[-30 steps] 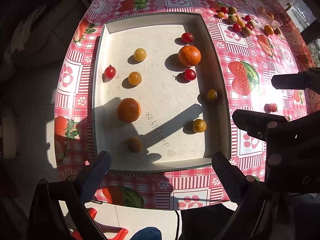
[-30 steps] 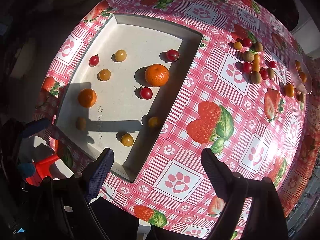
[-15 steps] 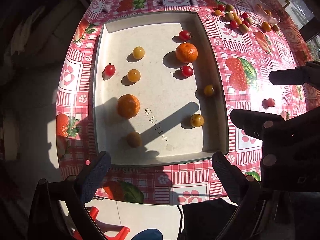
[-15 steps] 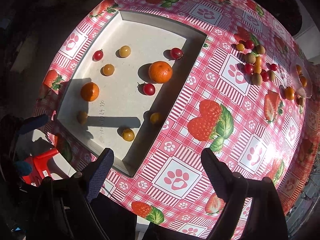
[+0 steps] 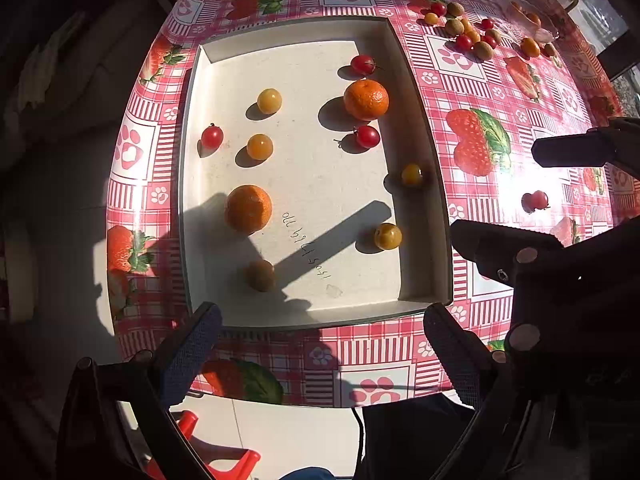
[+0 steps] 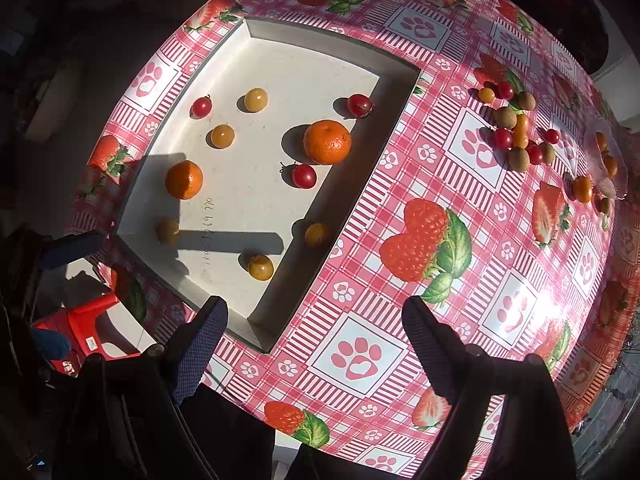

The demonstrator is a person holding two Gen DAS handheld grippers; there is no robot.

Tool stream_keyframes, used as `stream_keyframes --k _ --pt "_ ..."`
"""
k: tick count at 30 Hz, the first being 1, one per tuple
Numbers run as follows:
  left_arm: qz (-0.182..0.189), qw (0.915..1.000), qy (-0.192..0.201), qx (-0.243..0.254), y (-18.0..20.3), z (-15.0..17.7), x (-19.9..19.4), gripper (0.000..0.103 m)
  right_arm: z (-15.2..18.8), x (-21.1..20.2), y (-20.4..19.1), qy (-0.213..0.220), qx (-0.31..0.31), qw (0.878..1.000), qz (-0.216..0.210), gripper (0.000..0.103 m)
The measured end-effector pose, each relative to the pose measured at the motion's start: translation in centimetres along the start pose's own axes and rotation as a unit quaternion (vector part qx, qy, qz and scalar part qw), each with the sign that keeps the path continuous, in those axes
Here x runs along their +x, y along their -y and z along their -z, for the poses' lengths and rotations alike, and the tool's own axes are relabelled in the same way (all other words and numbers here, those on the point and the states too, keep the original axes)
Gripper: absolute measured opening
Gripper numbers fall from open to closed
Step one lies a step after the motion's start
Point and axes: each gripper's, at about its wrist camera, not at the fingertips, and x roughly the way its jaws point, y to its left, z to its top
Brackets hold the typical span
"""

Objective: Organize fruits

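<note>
**Fruit scattered in a shallow tray, both tongs spread above the counter**

Ten small fruits are seen lying loose on the floor of a shallow, rectangular, cream-coloured cardboard tray (image 5: 420, 128). Two round orange mandarins (image 5: 366, 99) are set well apart, one near the right wall and one toward the left. Three glossy red cherry tomatoes (image 5: 367, 136) are spread among them, two close to the right-hand mandarin and one near the left wall. Four smooth yellow cherry tomatoes (image 5: 269, 101) are scattered over the tray, one of them in the shadow just beside the right wall. A dull brown kiwi berry (image 5: 261, 275) is found in shadow near the front edge.

The tray is laid on a counter covered with a pink checked oilcloth printed with strawberries and paw marks (image 6: 360, 360). Beyond the tray, a loose heap of red, yellow and brown small fruits (image 6: 516, 132) is gathered on the cloth, and a single red cherry tomato (image 5: 538, 200) is left alone on it.

The left tongs (image 5: 320, 348) are held spread wide over the front rim of the tray, with nothing pinched. The right tongs (image 6: 316, 340) are likewise spread wide and empty, above the cloth beside the tray's corner.
</note>
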Motion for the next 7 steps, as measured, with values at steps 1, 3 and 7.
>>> stream_keyframes --k 1,3,7 --pt "0.002 1.0000 0.002 -0.002 -0.06 0.00 -0.05 0.101 0.01 0.03 -0.02 0.000 -0.001 1.000 0.000 0.091" --pt "0.004 0.9999 0.010 -0.005 -0.18 -0.04 -0.28 0.101 0.02 0.06 -0.06 -0.001 -0.002 1.000 0.001 0.091" --pt "0.006 0.9998 0.017 -0.009 -0.32 -0.20 -0.57 0.101 0.06 0.15 -0.07 -0.002 -0.004 1.000 0.001 0.091"
